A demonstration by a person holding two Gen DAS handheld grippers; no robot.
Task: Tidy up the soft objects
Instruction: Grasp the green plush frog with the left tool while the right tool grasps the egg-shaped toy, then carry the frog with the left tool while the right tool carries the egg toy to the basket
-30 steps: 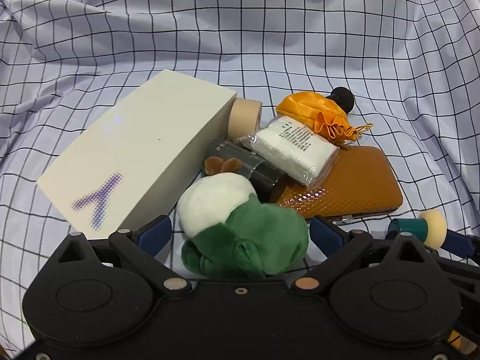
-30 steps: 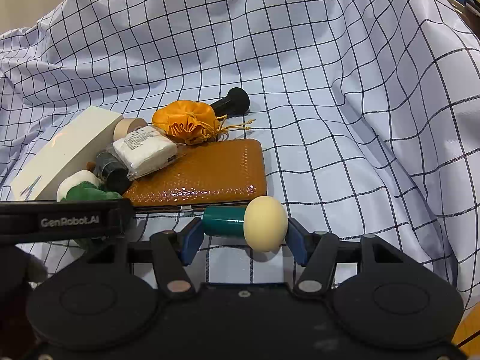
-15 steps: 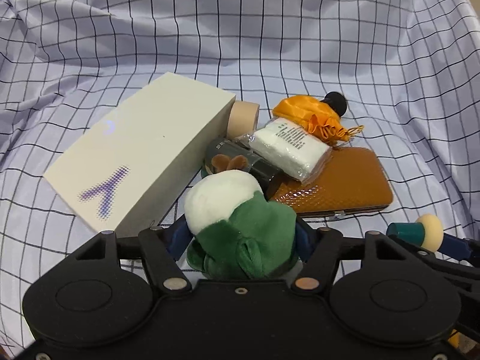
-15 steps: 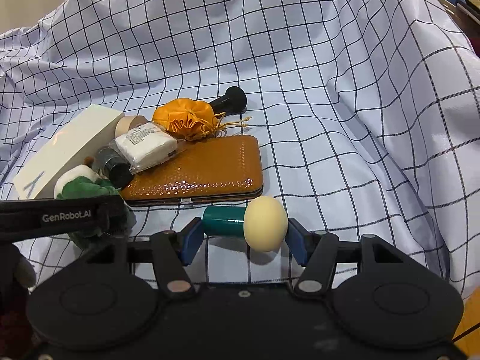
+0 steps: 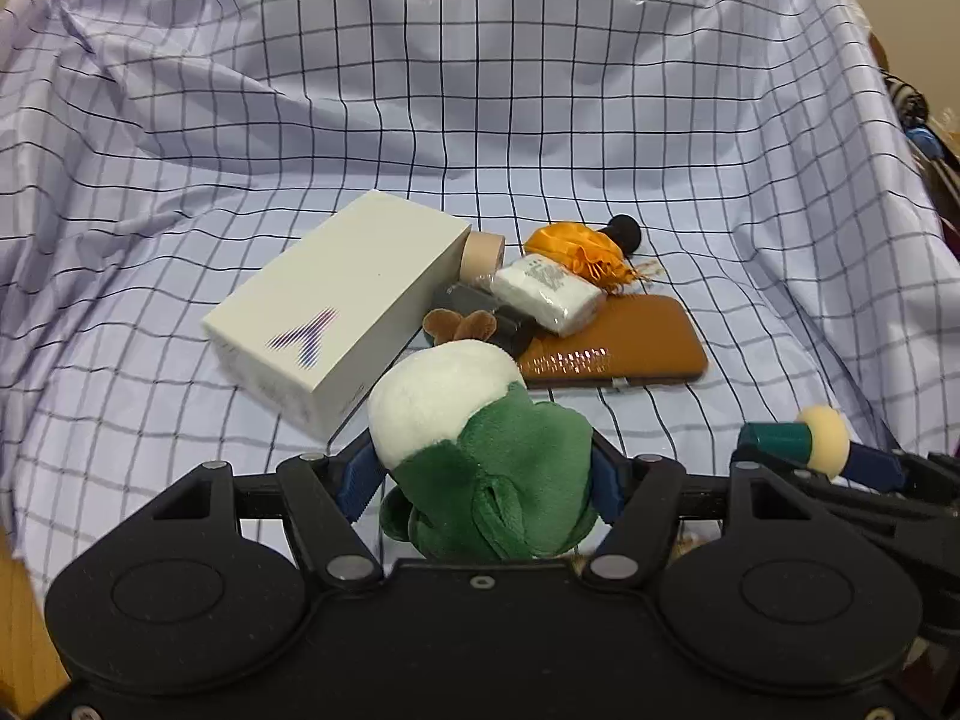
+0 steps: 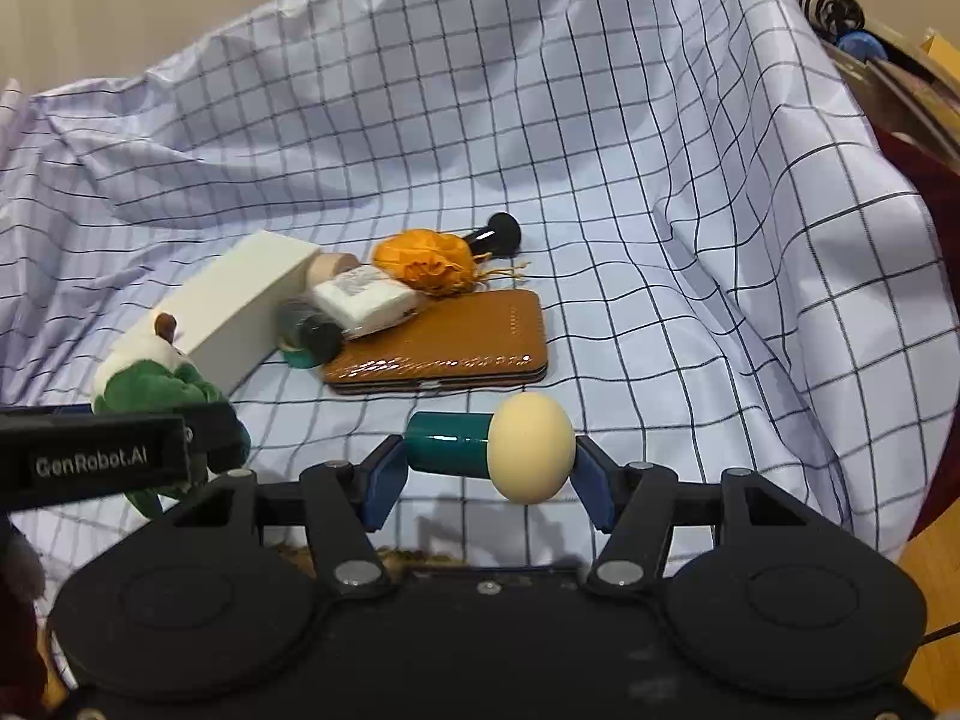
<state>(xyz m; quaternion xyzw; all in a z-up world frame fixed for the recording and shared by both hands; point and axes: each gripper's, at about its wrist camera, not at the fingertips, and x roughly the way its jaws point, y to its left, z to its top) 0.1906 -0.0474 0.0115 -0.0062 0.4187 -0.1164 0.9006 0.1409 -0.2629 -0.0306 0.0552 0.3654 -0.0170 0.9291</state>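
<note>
Pinching from both sides, the left gripper is closed on a green-and-white plush toy, which is held above the checked cloth near the white box. A teal-handled sponge applicator is clamped end to end in the right gripper, raised clear of the cloth, in front of the brown wallet.

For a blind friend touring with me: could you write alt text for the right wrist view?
The right gripper holds a teal-handled sponge above a checked cloth. Behind lie a brown wallet, an orange pouch and a white box.
</note>
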